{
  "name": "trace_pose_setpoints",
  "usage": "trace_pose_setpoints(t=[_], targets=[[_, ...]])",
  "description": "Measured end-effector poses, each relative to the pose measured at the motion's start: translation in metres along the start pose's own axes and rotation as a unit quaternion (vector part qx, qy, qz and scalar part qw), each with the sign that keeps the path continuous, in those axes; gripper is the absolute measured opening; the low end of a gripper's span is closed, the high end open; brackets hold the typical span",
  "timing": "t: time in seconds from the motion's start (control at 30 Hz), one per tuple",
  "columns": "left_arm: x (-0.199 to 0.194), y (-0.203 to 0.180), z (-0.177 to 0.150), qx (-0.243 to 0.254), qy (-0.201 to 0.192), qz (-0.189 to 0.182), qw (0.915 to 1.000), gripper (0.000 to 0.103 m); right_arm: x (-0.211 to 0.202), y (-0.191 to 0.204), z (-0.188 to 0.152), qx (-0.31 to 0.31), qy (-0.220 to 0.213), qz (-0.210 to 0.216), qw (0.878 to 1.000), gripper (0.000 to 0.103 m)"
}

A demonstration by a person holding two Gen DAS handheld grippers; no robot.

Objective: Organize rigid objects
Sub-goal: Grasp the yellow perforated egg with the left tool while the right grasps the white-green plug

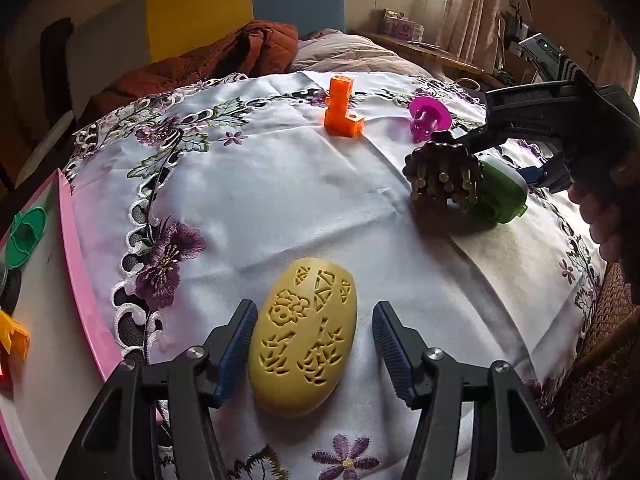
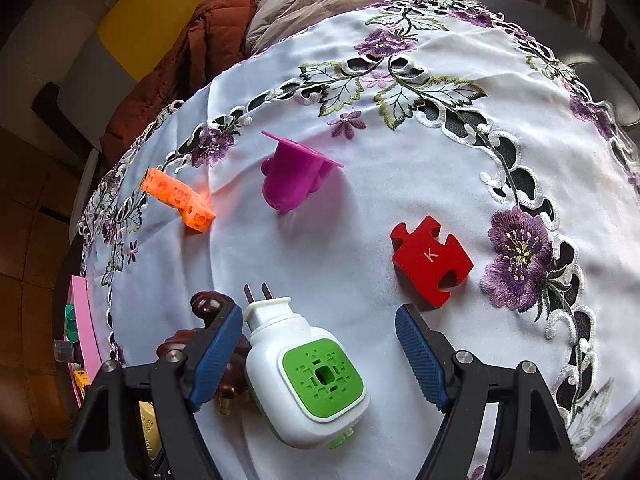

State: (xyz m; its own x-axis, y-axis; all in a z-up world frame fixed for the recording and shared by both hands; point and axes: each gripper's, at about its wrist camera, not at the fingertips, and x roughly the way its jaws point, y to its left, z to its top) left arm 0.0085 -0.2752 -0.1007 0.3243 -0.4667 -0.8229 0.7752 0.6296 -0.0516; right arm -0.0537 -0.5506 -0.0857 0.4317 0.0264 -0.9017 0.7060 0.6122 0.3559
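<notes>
A yellow egg-shaped shell (image 1: 303,338), pierced with cut-out flower and leaf patterns, lies on the embroidered white tablecloth (image 1: 300,200) between the fingers of the left gripper (image 1: 315,354). Its jaws stand part open; the left pad sits right at the shell's side, while the right pad stands clear of it with a gap.

The right gripper (image 2: 320,356) straddles a white plug-in device with a green perforated face (image 2: 308,376), its two prongs pointing away; the jaws are spread, the left pad close against the device, the right pad well apart.

A dark wooden massager with pegs (image 1: 444,176) lies touching the device, and is largely hidden behind the gripper's finger in the right wrist view.

Farther off on the cloth are an orange block piece (image 1: 343,108), a magenta flanged part (image 2: 294,176) and a red puzzle-shaped piece (image 2: 432,260) marked "K".

At the left edge a pink-rimmed tray (image 1: 76,240) is cut off; the green and yellow items in it are hard to make out.
</notes>
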Motion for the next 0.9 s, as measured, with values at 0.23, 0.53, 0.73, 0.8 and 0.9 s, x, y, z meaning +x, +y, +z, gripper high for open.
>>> trace_pose_setpoints(t=[0.23, 0.53, 0.73, 0.8, 0.9], targets=[[0.002, 0.003, 0.002, -0.011, -0.006, -0.002, 0.9999, 0.058, -0.016, 0.004, 0.000, -0.042, 0.014, -0.007, 0.999, 0.079], [0.000, 0.006, 0.000, -0.021, -0.010, -0.011, 0.9997, 0.058, 0.006, 0.015, -0.001, -0.100, 0.074, -0.011, 0.992, 0.069], [0.000, 0.007, 0.000, -0.028, -0.010, -0.014, 0.9995, 0.058, 0.024, 0.034, -0.007, -0.158, 0.064, -0.047, 0.984, 0.053], [0.000, 0.006, -0.001, -0.028, -0.011, -0.011, 0.9995, 0.058, 0.025, 0.038, -0.010, -0.164, 0.059, -0.056, 0.983, 0.053], [0.000, 0.005, -0.001, -0.026, -0.013, -0.007, 0.9996, 0.057, 0.029, 0.040, -0.012, -0.163, 0.060, -0.058, 0.983, 0.056]])
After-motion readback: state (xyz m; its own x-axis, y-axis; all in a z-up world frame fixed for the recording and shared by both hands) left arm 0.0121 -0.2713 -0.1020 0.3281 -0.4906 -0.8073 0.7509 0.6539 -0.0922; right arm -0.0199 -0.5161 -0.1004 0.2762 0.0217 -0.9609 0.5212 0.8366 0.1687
